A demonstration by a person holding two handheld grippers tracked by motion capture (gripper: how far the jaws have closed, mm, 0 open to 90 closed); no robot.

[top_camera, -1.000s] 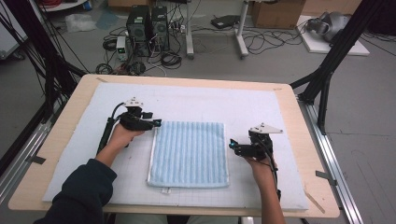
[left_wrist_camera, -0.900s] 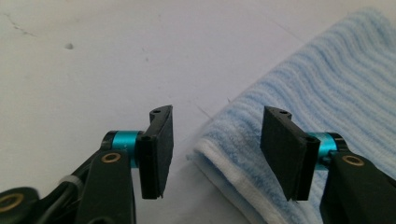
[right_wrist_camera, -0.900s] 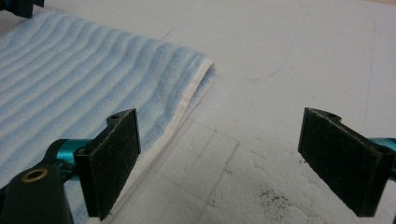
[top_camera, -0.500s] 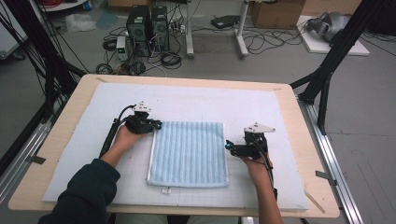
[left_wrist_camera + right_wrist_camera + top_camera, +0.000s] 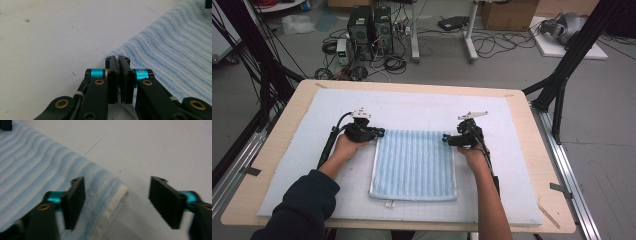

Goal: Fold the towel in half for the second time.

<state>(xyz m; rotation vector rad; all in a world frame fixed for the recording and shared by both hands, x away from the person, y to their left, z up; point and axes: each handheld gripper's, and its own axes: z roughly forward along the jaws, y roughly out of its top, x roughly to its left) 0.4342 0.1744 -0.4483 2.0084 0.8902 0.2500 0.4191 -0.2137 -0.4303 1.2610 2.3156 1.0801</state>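
A light blue ribbed towel lies flat on the white mat. My left gripper is at the towel's far left corner. In the left gripper view its jaws are pressed together with the corner of the towel at their tips. My right gripper is at the far right corner. Its jaws have just been closing and still stand apart. The towel's white-hemmed corner lies between them, one jaw over the cloth and the other over the mat.
The mat covers a wooden table. A small white tag sticks out at the towel's near edge. Black frame legs, cables and computer cases stand on the floor beyond the table.
The left gripper's jaws have closed at the far left corner. The right gripper has moved forward along the towel's right edge to the far right corner, and its jaws have narrowed.
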